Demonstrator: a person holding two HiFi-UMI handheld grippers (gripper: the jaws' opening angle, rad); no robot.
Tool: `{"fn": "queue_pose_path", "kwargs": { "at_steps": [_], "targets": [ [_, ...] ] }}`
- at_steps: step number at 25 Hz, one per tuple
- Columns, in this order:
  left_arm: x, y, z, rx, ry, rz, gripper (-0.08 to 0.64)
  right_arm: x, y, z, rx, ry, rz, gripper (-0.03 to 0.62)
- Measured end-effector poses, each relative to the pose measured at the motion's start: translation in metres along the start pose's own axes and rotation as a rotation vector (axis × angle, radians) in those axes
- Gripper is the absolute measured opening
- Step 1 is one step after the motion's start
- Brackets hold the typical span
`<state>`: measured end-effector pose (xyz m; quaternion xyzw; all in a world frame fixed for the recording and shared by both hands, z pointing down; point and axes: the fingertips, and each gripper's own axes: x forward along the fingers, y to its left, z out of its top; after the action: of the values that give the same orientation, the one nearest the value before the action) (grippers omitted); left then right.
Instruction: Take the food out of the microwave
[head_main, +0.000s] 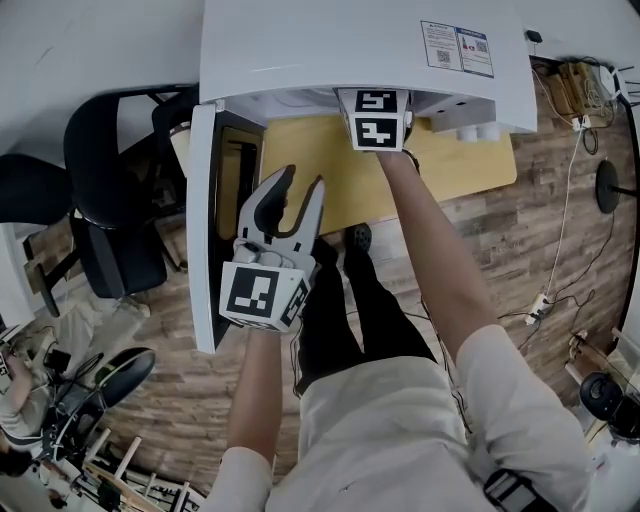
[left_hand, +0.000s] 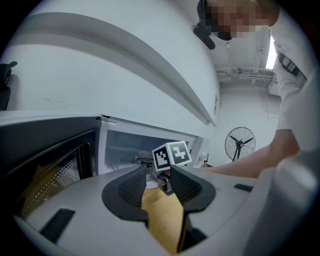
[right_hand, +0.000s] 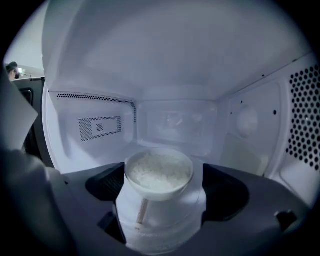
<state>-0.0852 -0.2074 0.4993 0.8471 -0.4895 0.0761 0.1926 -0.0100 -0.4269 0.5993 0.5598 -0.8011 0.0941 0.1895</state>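
Right gripper (right_hand: 162, 187) reaching inside microwave (head_main: 360, 45), upper centre of head view; jaws clasping lower sides of bowl of rice (right_hand: 159, 172), mid-cavity. Probably light, stiff, slick-walled, spillable: holding low, keeping level. Left gripper (head_main: 302, 182) hovering mid-frame, jaws released, empty

Gleams smooth and glossy white across the microwave (head_main: 350, 50) shell. Looks matt and grainy on the rice (right_hand: 159, 170) in the smooth bowl (right_hand: 165, 194). Shows pale smooth wood on the table (head_main: 470, 165), grained planks on the floor (head_main: 500, 240), matt grey plastic on the left hand-held gripper (head_main: 304, 180).
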Motion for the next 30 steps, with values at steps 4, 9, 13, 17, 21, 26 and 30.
{"fn": "queue_pose_path", "kwargs": {
  "at_steps": [4,9,13,17,21,26,30],
  "targets": [
    [0.001,0.000,-0.001,0.000,0.003,0.004,0.129,0.006,0.002,0.001,-0.005,-0.006,0.009,0.468],
    [0.002,-0.001,-0.001,0.002,0.006,0.002,0.129,0.010,0.003,-0.003,-0.015,0.000,0.013,0.466],
    [0.003,0.000,-0.002,0.001,0.008,0.005,0.129,0.010,0.003,-0.001,-0.035,-0.007,0.007,0.458],
    [0.005,-0.002,-0.003,0.000,0.011,0.004,0.129,0.009,0.002,0.000,-0.048,-0.018,0.010,0.448],
    [0.004,-0.004,-0.003,-0.002,0.013,0.005,0.129,0.007,0.002,0.001,-0.052,-0.017,0.020,0.445],
    [0.004,-0.006,-0.004,-0.006,0.012,0.009,0.129,-0.004,0.007,-0.003,-0.050,-0.010,0.037,0.443],
    [0.004,-0.010,-0.004,-0.012,0.011,0.011,0.129,-0.015,0.014,-0.006,-0.049,-0.010,0.051,0.442]
  ]
}}
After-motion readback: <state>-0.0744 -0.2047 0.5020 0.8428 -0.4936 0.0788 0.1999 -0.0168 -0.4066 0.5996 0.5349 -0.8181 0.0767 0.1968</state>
